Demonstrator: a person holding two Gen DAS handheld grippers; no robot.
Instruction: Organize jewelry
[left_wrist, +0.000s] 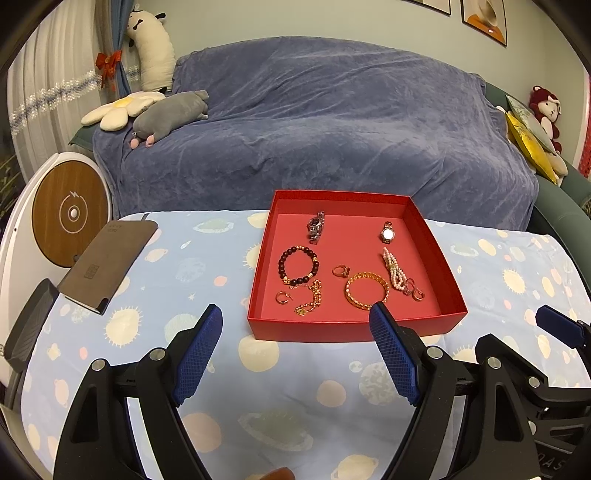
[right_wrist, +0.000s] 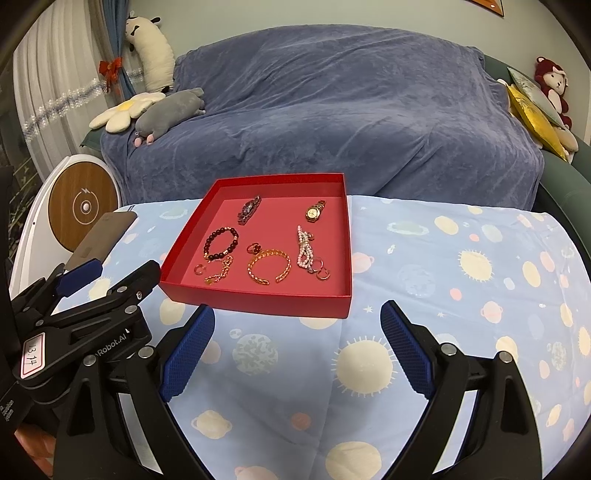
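A red shallow box (left_wrist: 345, 326) (right_wrist: 258, 301) sits on the table and holds the jewelry. Inside lie a dark watch (left_wrist: 316, 225), a gold watch (left_wrist: 387, 232), a dark bead bracelet (left_wrist: 298, 265), a gold bangle (left_wrist: 367, 290), a pearl bracelet (left_wrist: 393, 271), a gold chain (left_wrist: 311, 301), rings and earrings. My left gripper (left_wrist: 297, 317) hovers open just before the box's near wall, nothing between its fingers. My right gripper (right_wrist: 297, 314) is open too, in front of the box's near right corner, empty.
A brown flat case (left_wrist: 109, 256) lies at the table's left edge. The table wears a light blue planet-print cloth (right_wrist: 461, 288). Behind it stands a sofa under a blue throw (left_wrist: 314, 122) with plush toys. A round white and wood device (left_wrist: 70, 214) stands at left.
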